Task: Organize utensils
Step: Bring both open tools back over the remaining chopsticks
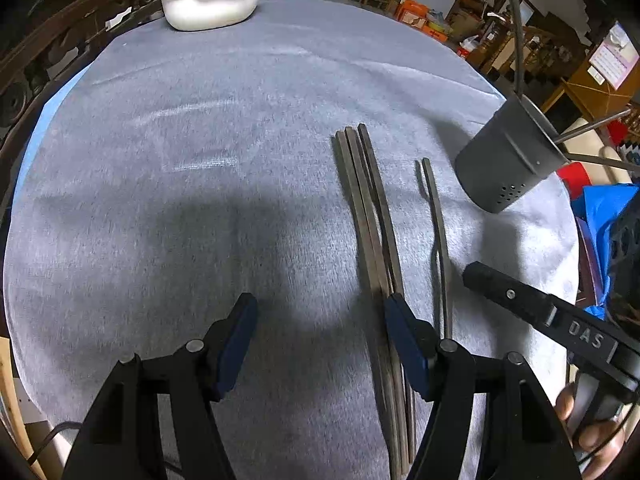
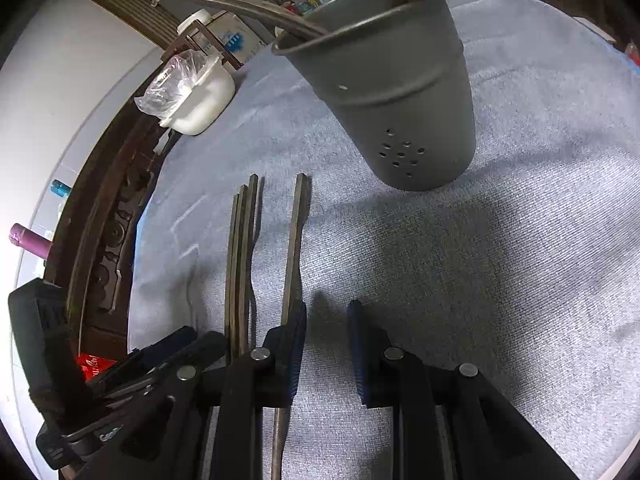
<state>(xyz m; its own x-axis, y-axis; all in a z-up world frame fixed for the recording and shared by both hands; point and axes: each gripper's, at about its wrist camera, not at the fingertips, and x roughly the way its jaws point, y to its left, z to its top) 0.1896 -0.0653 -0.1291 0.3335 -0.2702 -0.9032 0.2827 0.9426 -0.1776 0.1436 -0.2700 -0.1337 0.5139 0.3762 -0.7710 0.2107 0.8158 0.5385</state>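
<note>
Several dark chopsticks lie side by side on the grey cloth (image 1: 180, 200): a bundle (image 1: 368, 208) and a single one (image 1: 436, 216) to its right. A grey perforated utensil holder (image 1: 508, 160) stands beyond them with several utensils in it. My left gripper (image 1: 320, 312) is open and empty above the near ends of the bundle. My right gripper (image 2: 326, 316) is open and empty, its left finger beside the single chopstick (image 2: 294, 240). The bundle (image 2: 240, 256) lies to the left and the holder (image 2: 400, 92) ahead. The right gripper's finger (image 1: 520, 300) shows in the left wrist view.
A white tub (image 1: 212, 0) with a clear plastic bag stands at the table's far edge, also in the right wrist view (image 2: 196, 100). A dark carved wooden rail (image 2: 108, 240) runs along the left edge. The left gripper (image 2: 120, 380) shows at lower left.
</note>
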